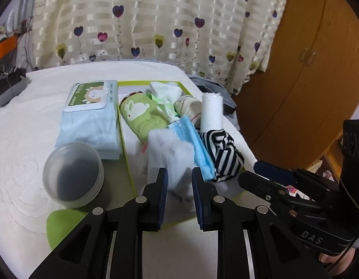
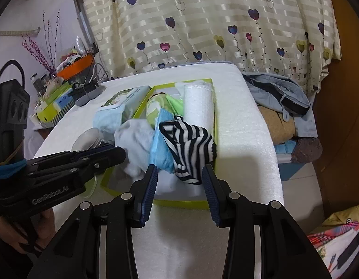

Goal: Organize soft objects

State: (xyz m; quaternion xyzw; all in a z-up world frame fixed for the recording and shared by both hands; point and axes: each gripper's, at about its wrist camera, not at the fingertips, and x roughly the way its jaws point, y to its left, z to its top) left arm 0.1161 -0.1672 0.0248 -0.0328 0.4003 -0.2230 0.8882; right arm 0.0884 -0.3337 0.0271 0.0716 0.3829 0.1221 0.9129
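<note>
A lime-edged tray (image 1: 126,125) on the white bed holds a green rabbit cloth (image 1: 140,114), a blue face mask (image 1: 198,144), a rolled white towel (image 1: 212,114) and a black-and-white striped cloth (image 1: 226,153). My left gripper (image 1: 179,186) is shut on a blurred white soft cloth (image 1: 170,155) over the tray's near end; in the right wrist view this left gripper (image 2: 116,155) grips the white cloth (image 2: 133,141) from the left. My right gripper (image 2: 179,183) is open, and the striped cloth (image 2: 188,153) hangs just beyond its fingertips.
Left of the tray lie a wipes pack (image 1: 89,95), a folded light-blue cloth (image 1: 89,132) and a round grey tin (image 1: 73,174). A pile of clothes (image 2: 277,93) sits beyond the bed's right edge. A cluttered shelf with an orange basket (image 2: 77,67) stands at far left.
</note>
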